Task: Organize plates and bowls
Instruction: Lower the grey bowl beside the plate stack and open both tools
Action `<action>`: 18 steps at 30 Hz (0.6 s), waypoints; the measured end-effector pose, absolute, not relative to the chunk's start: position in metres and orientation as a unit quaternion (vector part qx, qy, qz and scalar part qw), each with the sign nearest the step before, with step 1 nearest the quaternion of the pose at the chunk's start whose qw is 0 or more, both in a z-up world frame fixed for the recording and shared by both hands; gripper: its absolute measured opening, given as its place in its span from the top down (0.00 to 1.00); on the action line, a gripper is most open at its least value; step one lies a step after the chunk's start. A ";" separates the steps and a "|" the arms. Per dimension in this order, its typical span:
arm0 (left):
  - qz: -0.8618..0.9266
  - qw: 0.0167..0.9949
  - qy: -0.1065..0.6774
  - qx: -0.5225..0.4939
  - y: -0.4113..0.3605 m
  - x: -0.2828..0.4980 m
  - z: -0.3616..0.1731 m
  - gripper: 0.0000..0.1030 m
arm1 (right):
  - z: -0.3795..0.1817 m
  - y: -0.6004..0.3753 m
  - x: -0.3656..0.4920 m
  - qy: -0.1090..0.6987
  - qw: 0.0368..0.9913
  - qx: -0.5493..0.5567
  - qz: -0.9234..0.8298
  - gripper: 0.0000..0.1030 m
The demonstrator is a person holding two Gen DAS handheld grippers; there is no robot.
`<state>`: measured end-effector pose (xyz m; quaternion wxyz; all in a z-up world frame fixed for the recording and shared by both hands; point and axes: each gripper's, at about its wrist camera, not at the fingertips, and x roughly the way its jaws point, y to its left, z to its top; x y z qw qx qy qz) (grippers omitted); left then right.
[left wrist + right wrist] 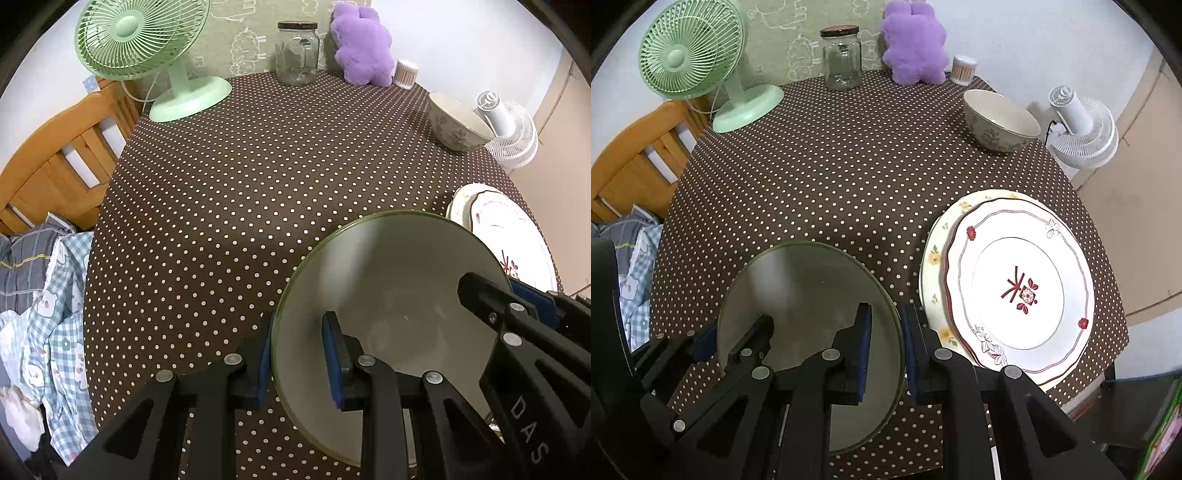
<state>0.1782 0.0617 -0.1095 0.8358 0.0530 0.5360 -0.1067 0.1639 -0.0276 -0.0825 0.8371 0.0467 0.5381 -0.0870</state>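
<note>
Jaws of both grippers are clamped on the rim of one green-rimmed bowl (798,314) — left gripper (295,363) on its left wall, right gripper (886,354) on its right wall, each w/ one pad inside and one outside. The bowl is held between them near the front edge of the dotted table (831,177), mouth tilted toward the cameras; whether it is lifted clear of the cloth cannot be told.

Key relation: the other floral bowl (1001,122) is seen at the far right edge, well apart, diagonally ahead and to the right of the jaws. The plate stack (1019,284) lies just beside the held bowl on the right gripper's side, nr the front right corner. Judged next step — the bowl is to be carried fwd-right for nesting, passing over or behind the plates.
</note>
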 end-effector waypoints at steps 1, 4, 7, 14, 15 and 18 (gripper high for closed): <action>-0.107 0.836 0.536 0.054 0.061 0.178 -0.109 0.77 | -0.083 -0.028 0.164 0.539 0.837 0.048 -0.087 0.81; -0.109 0.836 0.535 0.056 0.061 0.178 -0.108 0.77 | -0.083 -0.029 0.163 0.538 0.837 0.047 -0.086 0.81; -0.113 0.836 0.534 0.054 0.062 0.175 -0.107 0.73 | -0.084 -0.030 0.162 0.534 0.840 0.044 -0.084 0.81; -0.123 0.841 0.524 0.052 0.061 0.166 -0.102 0.60 | -0.085 -0.034 0.160 0.523 0.848 0.059 -0.058 0.69; -0.125 0.842 0.523 0.050 0.062 0.165 -0.101 0.51 | -0.085 -0.035 0.160 0.524 0.847 0.067 -0.050 0.56; -0.117 0.852 0.508 0.051 0.063 0.163 -0.093 0.31 | -0.082 -0.035 0.154 0.509 0.856 0.076 -0.039 0.36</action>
